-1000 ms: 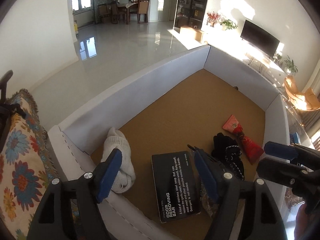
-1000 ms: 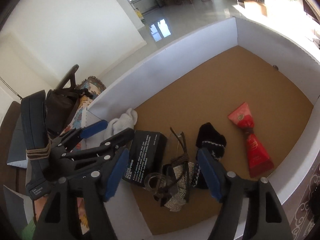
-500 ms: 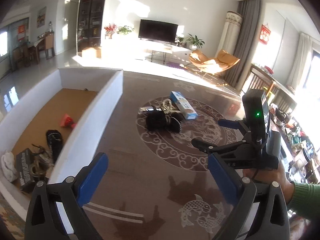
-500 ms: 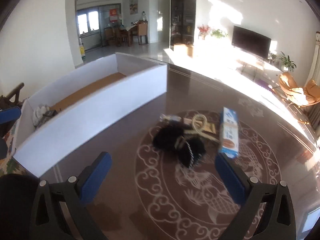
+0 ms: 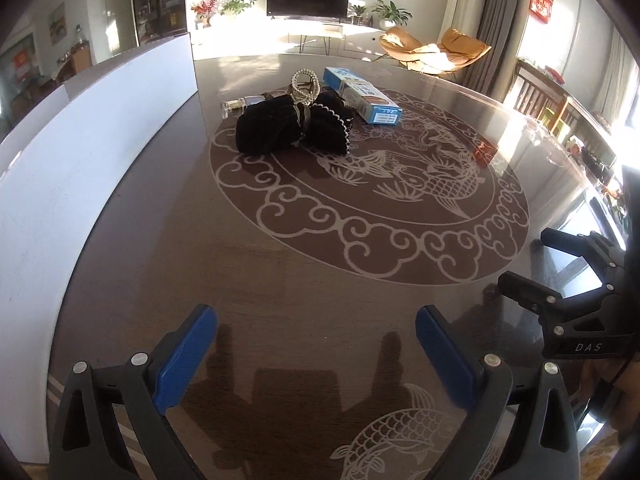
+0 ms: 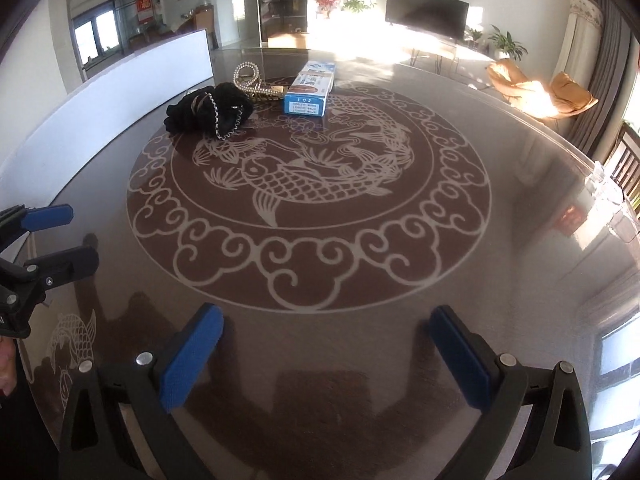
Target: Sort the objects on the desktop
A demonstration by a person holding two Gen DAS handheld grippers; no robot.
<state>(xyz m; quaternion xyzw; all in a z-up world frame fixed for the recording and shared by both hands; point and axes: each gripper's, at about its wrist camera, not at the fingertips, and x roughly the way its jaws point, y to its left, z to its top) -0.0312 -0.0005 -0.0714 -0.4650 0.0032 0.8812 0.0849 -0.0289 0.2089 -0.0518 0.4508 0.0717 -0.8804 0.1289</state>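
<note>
A small pile lies at the far side of the brown round table [image 5: 312,264]: two black fabric pieces [image 5: 272,130] trimmed with silver chain, a pearl bracelet [image 5: 305,84], a small clear bottle [image 5: 239,105] and a blue-and-white carton [image 5: 362,96]. The right wrist view shows the black fabric [image 6: 208,110], the pearls [image 6: 250,80] and the carton [image 6: 310,88]. My left gripper [image 5: 316,340] hangs open and empty over bare table, well short of the pile. My right gripper [image 6: 326,342] is also open and empty, and appears at the right of the left view [image 5: 560,276].
The white-walled sorting box [image 5: 92,148] runs along the table's left side; its outer wall [image 6: 112,96] is all that shows. The table bears a pale fish-and-cloud pattern [image 6: 308,184]. Beyond it are a TV, plants and orange chairs [image 5: 432,48].
Both grippers swung away from over the box's inside to the open table and spread wide. The box contents have dropped out of sight; the pile on the table is now closer.
</note>
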